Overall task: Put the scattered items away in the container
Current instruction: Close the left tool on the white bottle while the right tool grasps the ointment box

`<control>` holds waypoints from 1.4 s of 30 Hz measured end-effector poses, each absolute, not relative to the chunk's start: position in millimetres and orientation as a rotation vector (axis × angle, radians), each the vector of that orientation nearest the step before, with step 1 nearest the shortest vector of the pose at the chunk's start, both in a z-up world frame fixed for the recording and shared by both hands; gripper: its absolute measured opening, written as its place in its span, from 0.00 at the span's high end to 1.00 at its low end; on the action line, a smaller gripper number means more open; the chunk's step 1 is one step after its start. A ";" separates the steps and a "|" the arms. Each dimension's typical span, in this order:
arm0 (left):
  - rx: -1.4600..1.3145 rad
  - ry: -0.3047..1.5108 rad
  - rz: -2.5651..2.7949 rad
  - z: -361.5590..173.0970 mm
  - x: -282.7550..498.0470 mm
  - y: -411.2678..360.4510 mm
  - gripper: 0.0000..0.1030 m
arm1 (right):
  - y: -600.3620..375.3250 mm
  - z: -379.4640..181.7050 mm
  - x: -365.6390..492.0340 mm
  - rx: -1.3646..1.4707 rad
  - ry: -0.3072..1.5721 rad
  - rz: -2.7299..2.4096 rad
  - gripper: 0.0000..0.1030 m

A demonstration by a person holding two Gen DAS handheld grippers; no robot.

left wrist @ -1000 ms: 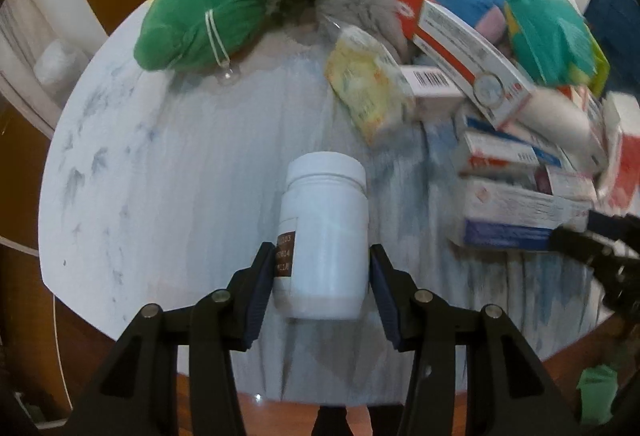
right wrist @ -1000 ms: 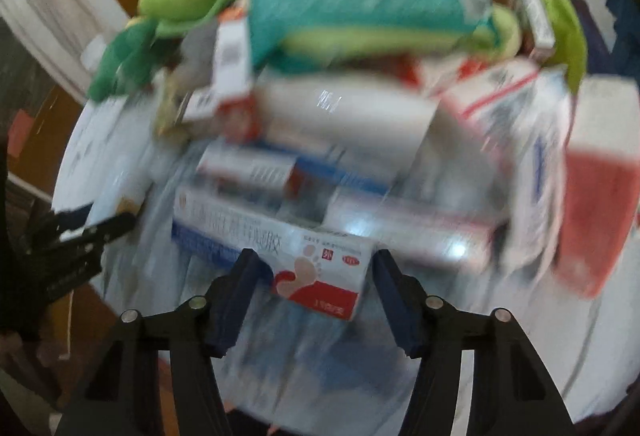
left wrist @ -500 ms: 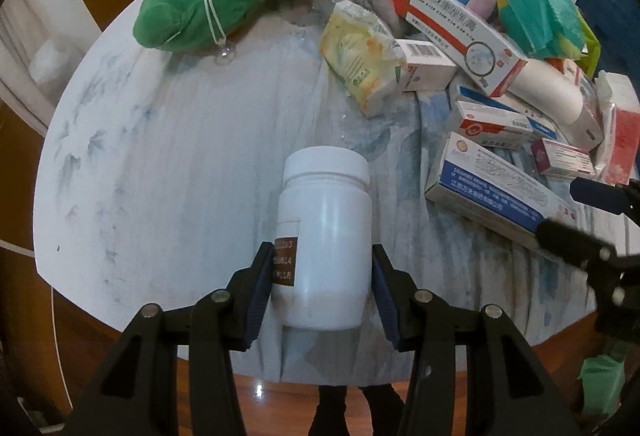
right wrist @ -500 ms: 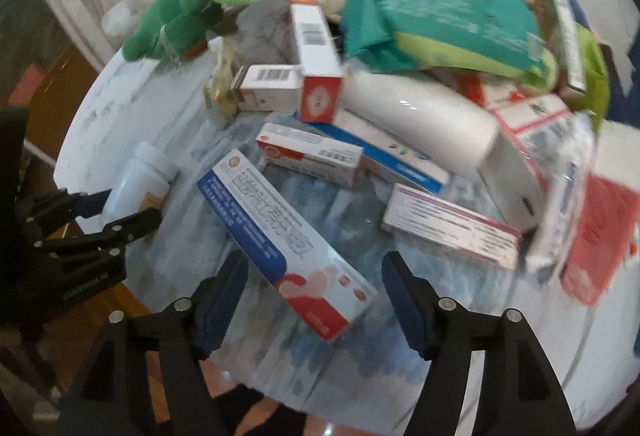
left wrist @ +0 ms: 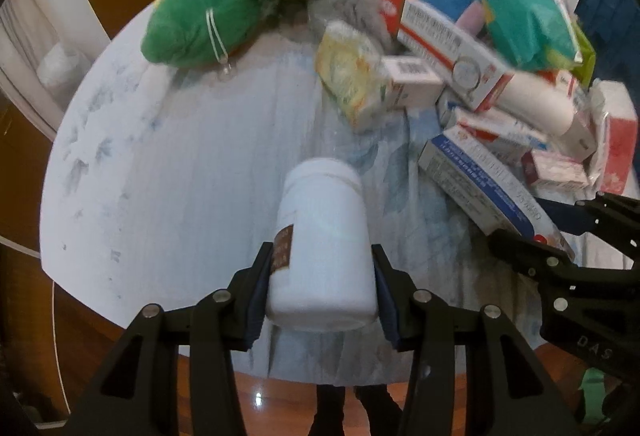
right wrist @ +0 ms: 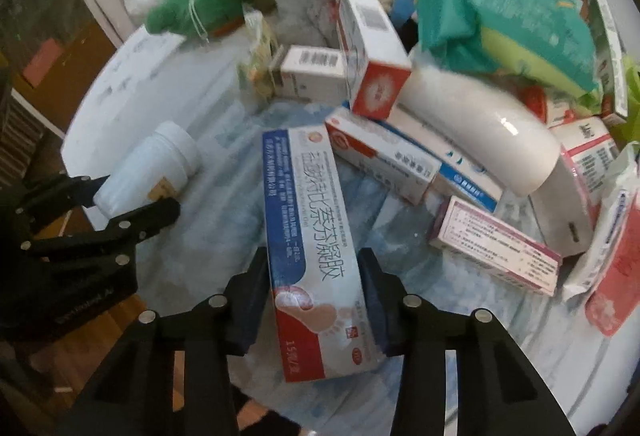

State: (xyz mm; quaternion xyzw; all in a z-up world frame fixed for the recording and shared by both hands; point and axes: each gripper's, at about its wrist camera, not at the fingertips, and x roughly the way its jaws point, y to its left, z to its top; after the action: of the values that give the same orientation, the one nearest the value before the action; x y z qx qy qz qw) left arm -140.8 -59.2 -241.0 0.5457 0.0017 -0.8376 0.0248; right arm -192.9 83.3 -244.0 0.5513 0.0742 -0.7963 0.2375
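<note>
**Both grippers loaded: bottle and box lifted for transfer**

Left gripper (left wrist: 322, 292): jaws clamped on the white bottle (left wrist: 324, 244), cap pointing away, held above the near edge of the bench (left wrist: 168, 172). This grip is unchanged over the last 1 s. Right gripper (right wrist: 314, 300): jaws closed against the 2 long sides of the blue-and-white box (right wrist: 312, 236). Half a second ago the jaws stood apart with the box lying free between them; 1 s ago the view was blurred with motion. The box now runs straight out from the jaws, its far end near the red-and-white box (right wrist: 380, 156) in the pile.

Meaning for the task: each gripper appears to carry 1 item, so the picking step seems complete for this pair. A dark blue crate (left wrist: 608, 12), probably the container, stands beyond the pile at the far right. Plush toys (left wrist: 208, 24) and many cartons remain scattered on the bench, so the tidying looks far from done.
</note>
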 end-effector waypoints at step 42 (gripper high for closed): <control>1.665 -0.019 -2.711 -243.8 -153.0 -88.9 0.56 | 79.8 -240.6 -183.6 1.532 0.098 -2.333 0.63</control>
State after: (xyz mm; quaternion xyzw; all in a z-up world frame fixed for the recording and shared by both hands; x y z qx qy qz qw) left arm -153.0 -88.9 -243.8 0.5232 -0.0061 -0.8520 -0.0200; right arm -183.6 79.8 -240.6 0.5404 0.0346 -0.8226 0.1736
